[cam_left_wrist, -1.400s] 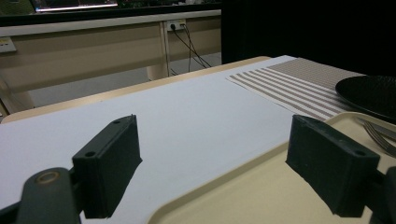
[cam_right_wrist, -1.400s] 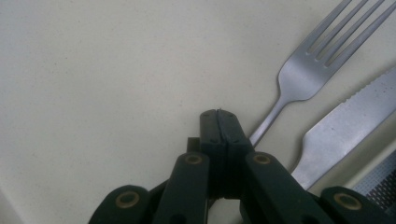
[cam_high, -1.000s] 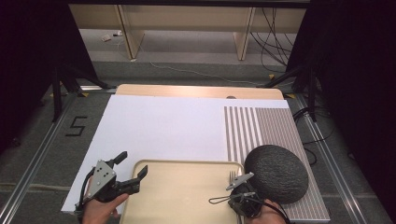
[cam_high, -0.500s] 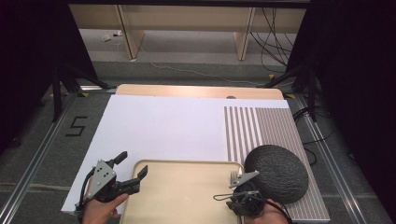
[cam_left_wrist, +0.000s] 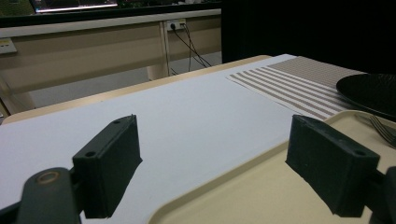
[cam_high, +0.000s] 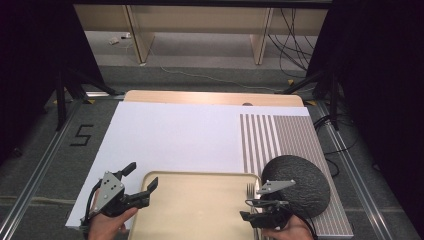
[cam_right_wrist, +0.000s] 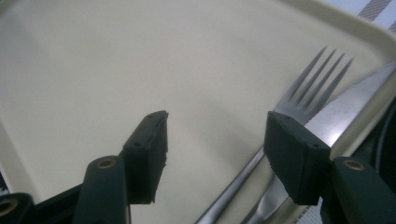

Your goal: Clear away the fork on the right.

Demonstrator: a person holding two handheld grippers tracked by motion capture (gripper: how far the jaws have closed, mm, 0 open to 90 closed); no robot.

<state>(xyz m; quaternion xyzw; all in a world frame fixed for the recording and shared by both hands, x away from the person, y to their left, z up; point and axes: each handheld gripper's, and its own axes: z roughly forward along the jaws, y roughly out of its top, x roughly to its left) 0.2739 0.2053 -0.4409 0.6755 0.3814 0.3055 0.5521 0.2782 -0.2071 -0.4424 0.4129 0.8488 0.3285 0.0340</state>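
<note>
Now right gripper point(cam_right_wrist: 212, 156) fingers newly apart, empty, beside the fork point(cam_right_wrist: 308, 88).

The left gripper point(cam_left_wrist: 212, 175) holds its jaws wide apart over the near left corner of the beige tray point(cam_left_wrist: 247, 186), gripping nothing; a fork point(cam_left_wrist: 384, 129) lies at far right.

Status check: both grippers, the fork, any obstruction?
Right gripper jaws just opening, nothing pinched. Left gripper open, straddling tray corner. Fork flat in tray beside knife. Black plate close alongside.
</note>
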